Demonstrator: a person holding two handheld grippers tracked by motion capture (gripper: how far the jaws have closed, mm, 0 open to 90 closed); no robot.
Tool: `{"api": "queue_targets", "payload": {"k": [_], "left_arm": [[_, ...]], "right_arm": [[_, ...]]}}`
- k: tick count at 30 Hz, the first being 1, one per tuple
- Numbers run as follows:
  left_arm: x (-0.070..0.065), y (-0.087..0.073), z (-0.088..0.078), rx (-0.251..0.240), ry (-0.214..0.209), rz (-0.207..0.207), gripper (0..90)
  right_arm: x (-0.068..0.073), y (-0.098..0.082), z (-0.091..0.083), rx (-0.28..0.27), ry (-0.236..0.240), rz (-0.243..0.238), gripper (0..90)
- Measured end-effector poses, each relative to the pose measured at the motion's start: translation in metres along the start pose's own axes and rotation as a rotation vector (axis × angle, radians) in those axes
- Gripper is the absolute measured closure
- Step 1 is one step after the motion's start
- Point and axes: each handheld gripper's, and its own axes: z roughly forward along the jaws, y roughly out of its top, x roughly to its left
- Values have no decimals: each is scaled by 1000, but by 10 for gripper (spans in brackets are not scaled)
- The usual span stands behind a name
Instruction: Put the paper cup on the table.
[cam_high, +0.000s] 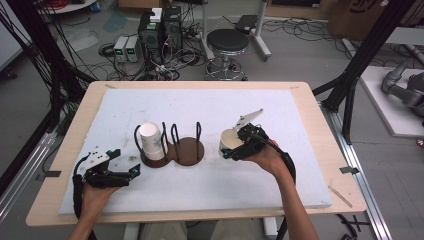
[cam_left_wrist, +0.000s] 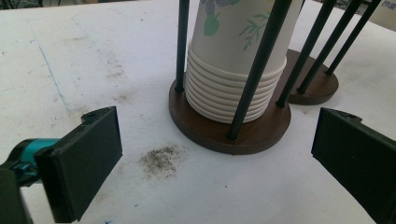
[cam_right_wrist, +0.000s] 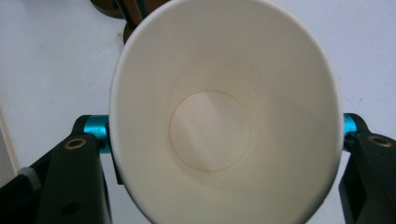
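Gripping one paper cup across its body, the right gripper had its fingers closed on it above the tabletop, right of the holder. Light and thin-walled, the cup looked crushable, so a gentle squeeze mid-wall seemed best. The left gripper hung open. Farther off, one stack of cups filled one of two rings.

No readable text, label or number anywhere.
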Motion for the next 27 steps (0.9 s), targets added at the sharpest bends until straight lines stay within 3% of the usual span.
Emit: {"api": "queue_targets", "payload": {"k": [18,27], "left_arm": [[-1,0,-1,-6,0,12,17],[-1,-1,-2,-15,0,11,17]], "right_arm": [[-15,4,13,20,-64,48,307],[-21,11,38,81,-101,51,307]]}}
